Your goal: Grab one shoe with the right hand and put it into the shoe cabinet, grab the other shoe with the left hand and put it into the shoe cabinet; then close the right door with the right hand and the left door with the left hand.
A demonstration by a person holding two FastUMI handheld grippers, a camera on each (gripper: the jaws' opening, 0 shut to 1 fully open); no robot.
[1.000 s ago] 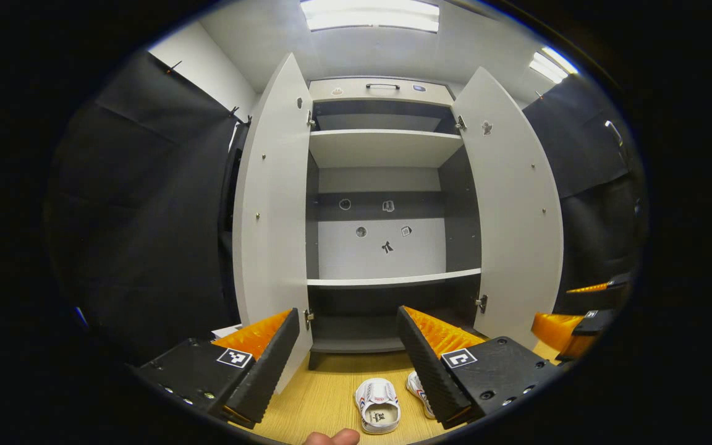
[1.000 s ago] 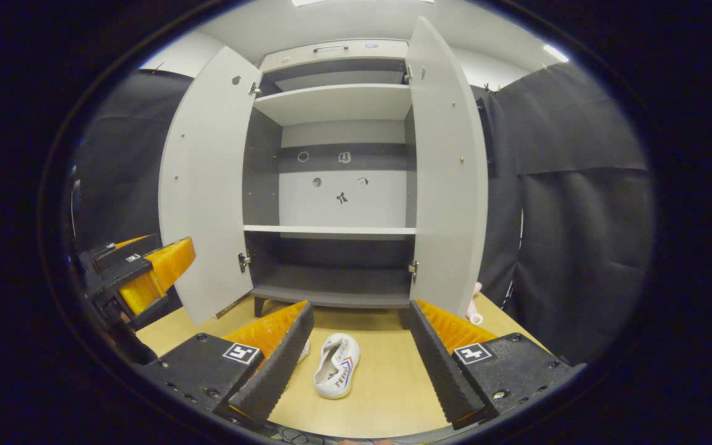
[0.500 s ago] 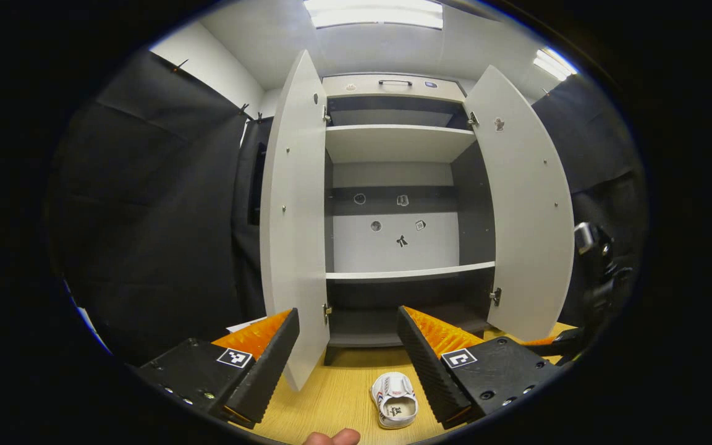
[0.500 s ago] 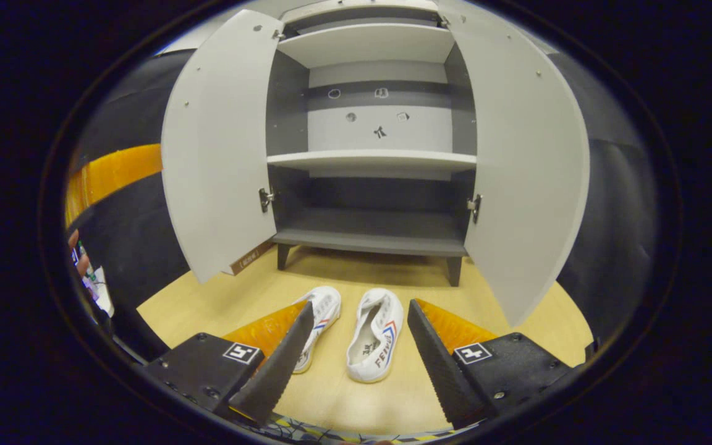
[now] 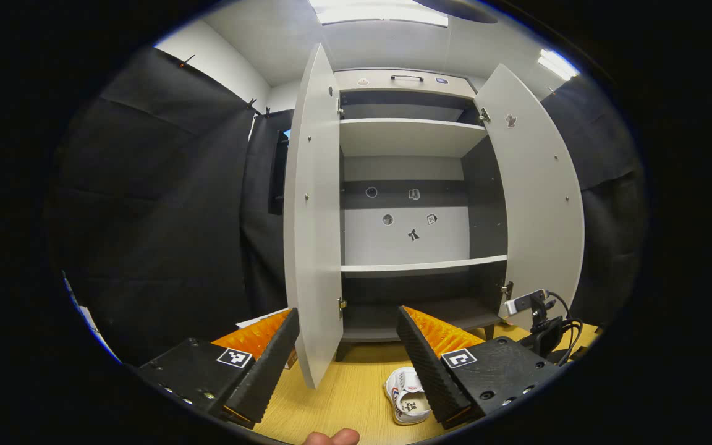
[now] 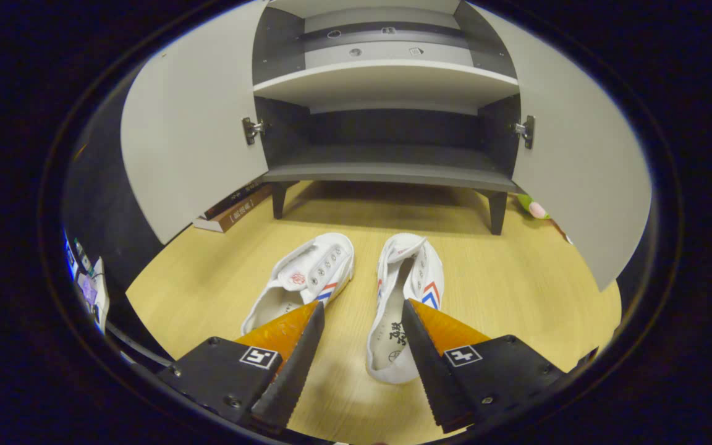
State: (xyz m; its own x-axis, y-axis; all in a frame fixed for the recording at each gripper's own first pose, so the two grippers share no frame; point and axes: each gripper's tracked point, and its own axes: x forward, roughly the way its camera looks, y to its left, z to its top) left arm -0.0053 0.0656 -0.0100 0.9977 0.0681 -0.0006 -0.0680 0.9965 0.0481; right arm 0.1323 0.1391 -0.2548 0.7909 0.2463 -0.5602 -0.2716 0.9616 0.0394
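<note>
Two white shoes with red and blue stripes lie side by side on the wooden floor in front of the cabinet: the left shoe [image 6: 303,278] and the right shoe [image 6: 402,303]. My right gripper [image 6: 362,315] hovers open just above them, its right finger over the right shoe's heel, touching neither. The shoe cabinet [image 6: 387,167] stands with both doors wide open and its bottom shelf bare. In the left gripper view my left gripper [image 5: 348,321] is open and held higher, facing the cabinet [image 5: 421,266]; one shoe [image 5: 406,403] shows beneath its right finger.
Books [image 6: 232,207] lie on the floor under the left door [image 6: 192,130]. A small pink and green object [image 6: 532,208] sits by the cabinet's right leg. The right door [image 6: 578,167] swings out to the right. A camera mount with cables [image 5: 541,315] shows at right. Black cloth walls surround the booth.
My right gripper has dropped and tilted down towards the shoes, which now look much nearer. My left gripper has drifted left, so the cabinet sits further right in its view.
</note>
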